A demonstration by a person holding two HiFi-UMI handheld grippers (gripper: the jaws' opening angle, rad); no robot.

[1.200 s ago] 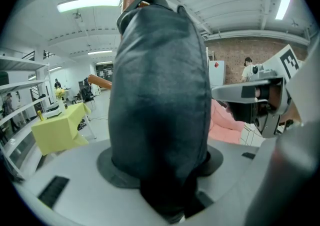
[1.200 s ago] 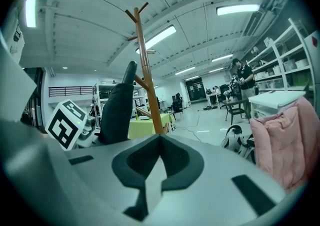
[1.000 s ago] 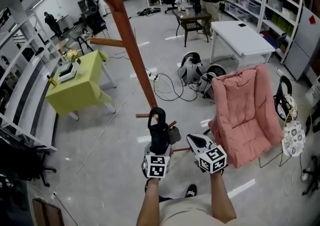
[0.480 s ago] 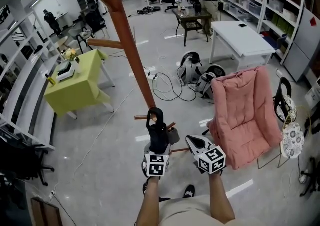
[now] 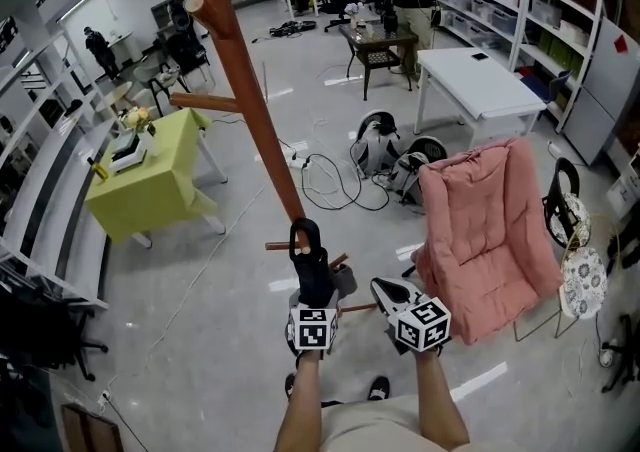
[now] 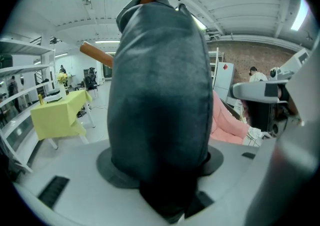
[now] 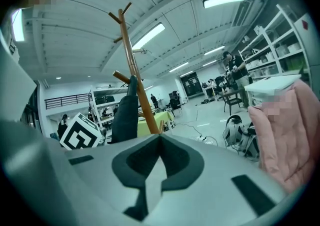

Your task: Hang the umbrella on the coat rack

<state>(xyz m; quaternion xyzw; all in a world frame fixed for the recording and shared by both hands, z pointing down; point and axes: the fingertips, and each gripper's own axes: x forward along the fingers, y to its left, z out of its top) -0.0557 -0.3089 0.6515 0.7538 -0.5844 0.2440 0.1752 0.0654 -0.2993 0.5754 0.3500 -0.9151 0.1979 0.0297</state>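
My left gripper (image 5: 318, 292) is shut on a folded black umbrella (image 5: 316, 268) and holds it upright. The umbrella's loop handle (image 5: 305, 234) stands right beside a short low peg (image 5: 281, 246) of the brown wooden coat rack (image 5: 245, 100); whether they touch I cannot tell. In the left gripper view the umbrella (image 6: 160, 95) fills the middle and hides the jaws, with rack pegs (image 6: 95, 54) behind it. To the right of it, my right gripper (image 5: 386, 289) is shut and empty. Its own view shows the closed jaws, the rack (image 7: 134, 75) and the umbrella (image 7: 125, 115).
A pink padded chair (image 5: 490, 225) stands close on the right. A white table (image 5: 475, 80) is behind it, and a yellow-green table (image 5: 150, 175) is on the left. Cables and round devices (image 5: 385, 150) lie on the floor past the rack. People stand at the back.
My left gripper has moved a little down and toward the rack's low peg, with the umbrella in it. The right gripper has barely moved.
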